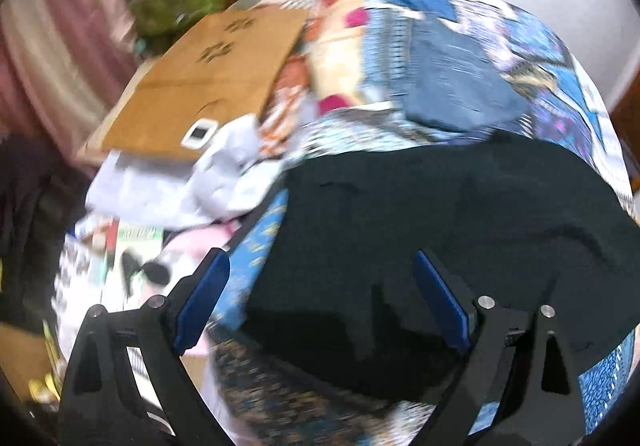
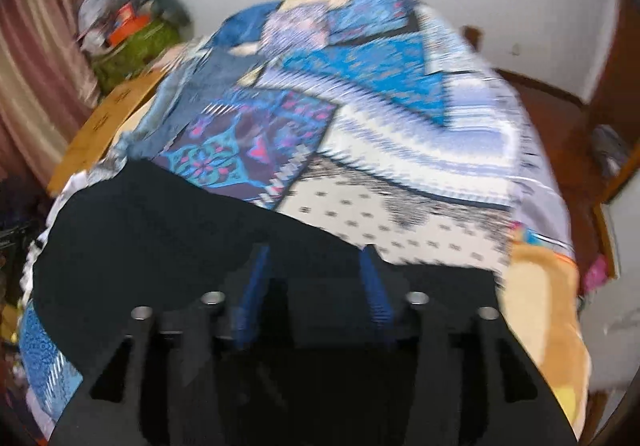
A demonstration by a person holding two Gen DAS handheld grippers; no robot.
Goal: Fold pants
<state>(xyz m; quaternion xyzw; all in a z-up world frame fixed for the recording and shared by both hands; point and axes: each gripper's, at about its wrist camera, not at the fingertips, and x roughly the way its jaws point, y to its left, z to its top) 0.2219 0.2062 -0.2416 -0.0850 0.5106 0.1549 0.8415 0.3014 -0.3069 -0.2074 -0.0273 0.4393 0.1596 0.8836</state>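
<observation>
Pants (image 1: pixel 440 214) are lying black and flat on the bed (image 1: pixel 560 94), spread over the near edge of the patterned cover. L wrist view first: I'm holding the left gripper (image 1: pixel 320 278) wide, blue pads well apart, nothing between them. It's hovering over the pants' left end, near the bed's left edge. The left pad is sitting over the blue cover just off the cloth, the right pad over the black fabric, so the pants' left hem is passing right btwn my fingers. From here the cloth is stretching away to the right, long axis running along the near edge of the bed. Cardboard sheet (image 1: pixel 208 78) and a white heap (image 1: pixel 224 174) are lying further back on the left, apart from the pants. A folded blue garment (image 1: pixel 460 86) is resting mid-bed, behind them.

R wrist view: right gripper (image 2: pixel 316 278) is also spread, narrower than the left, pads empty as far as I can tell thru the blur. It's hanging over the pants' (image 2: pixel 160 230) right end; the far edge of the cloth is crossing just ahead of the tips, and the bulk is lying left and toward me.

Judging it: each gripper is nearest its own end, so the fold prob turns on pinching both ends along that left-right axis.
</observation>
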